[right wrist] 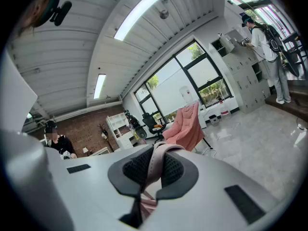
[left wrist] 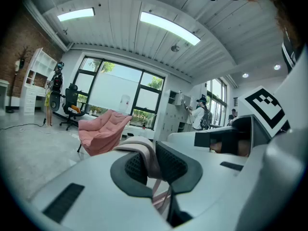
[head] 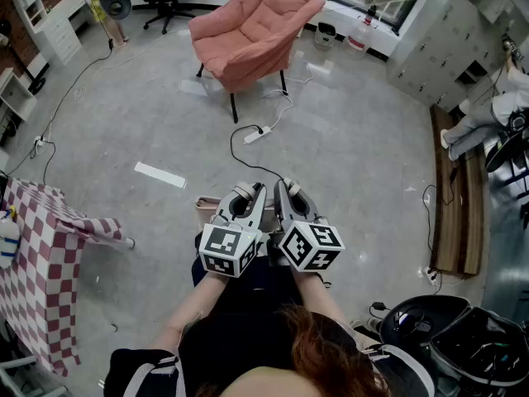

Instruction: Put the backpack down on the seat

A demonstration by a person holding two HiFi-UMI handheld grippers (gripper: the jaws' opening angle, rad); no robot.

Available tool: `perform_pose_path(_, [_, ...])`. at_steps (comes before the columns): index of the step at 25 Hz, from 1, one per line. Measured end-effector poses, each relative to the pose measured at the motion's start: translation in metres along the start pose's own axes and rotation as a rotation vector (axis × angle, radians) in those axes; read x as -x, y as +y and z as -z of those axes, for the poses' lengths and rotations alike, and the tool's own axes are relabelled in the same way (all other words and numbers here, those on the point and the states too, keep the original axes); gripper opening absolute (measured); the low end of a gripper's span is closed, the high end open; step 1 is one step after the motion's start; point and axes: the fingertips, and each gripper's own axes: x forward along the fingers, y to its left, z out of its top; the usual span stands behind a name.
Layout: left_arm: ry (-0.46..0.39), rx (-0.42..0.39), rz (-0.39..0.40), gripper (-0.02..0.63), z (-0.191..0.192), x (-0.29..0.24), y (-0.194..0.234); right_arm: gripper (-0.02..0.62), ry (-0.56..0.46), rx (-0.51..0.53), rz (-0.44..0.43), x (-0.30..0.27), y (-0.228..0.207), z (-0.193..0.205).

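Straps of pale pink fabric backpack (head: pixel 207 204) gripped; salmon-pink cushioned armchair (head: pixel 248 31) well apart from it.
Head view: left tongs (head: pixel 252 193) and right tongs (head: pixel 289 190) side by side, nearly touching, in front of the person's body over the grey floor (head: pixel 355 139). Each is clenched on a pale pink webbing strap, pinched between dark ribbed pads: left strap (left wrist: pixel 147 154), right strap (right wrist: pixel 157 159). Of the backpack only a pale edge shows beside the left tongs; the rest is hidden beneath them. A white power strip (head: pixel 254 135) lies on the floor between tongs and armchair. The only print is the black-and-white square code patterns on the marker cubes (head: pixel 230 249).
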Motion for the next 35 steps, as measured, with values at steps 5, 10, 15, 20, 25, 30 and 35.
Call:
perform_pose_path(5, [-0.013,0.01,0.012,0.035,0.0,-0.002,-0.01,0.041,-0.009,-0.002,-0.004,0.006,-0.006,-0.006])
perform_pose_path(10, [-0.035,-0.013,0.021,0.035,-0.005,0.0,-0.015,0.041,-0.045,0.007,-0.011,0.013,-0.004,-0.011])
perform_pose_path(15, [-0.045,-0.033,0.033,0.035,-0.01,-0.003,-0.021,0.041,-0.068,-0.002,-0.005,0.017,-0.008,-0.016])
perform_pose_path(20, [-0.037,-0.027,0.034,0.035,-0.011,-0.006,-0.022,0.042,-0.065,0.004,0.019,0.019,-0.011,-0.017])
perform_pose_path(25, [-0.014,-0.014,0.038,0.035,-0.006,-0.007,-0.021,0.043,-0.051,-0.025,0.023,0.014,-0.013,-0.015])
perform_pose_path(30, [0.005,0.013,0.05,0.035,-0.001,-0.015,-0.014,0.042,-0.031,-0.092,0.02,0.0,-0.021,-0.014])
perform_pose_path(35, [0.003,0.02,0.041,0.035,-0.008,-0.029,0.009,0.043,-0.028,-0.11,0.007,-0.025,-0.019,-0.018])
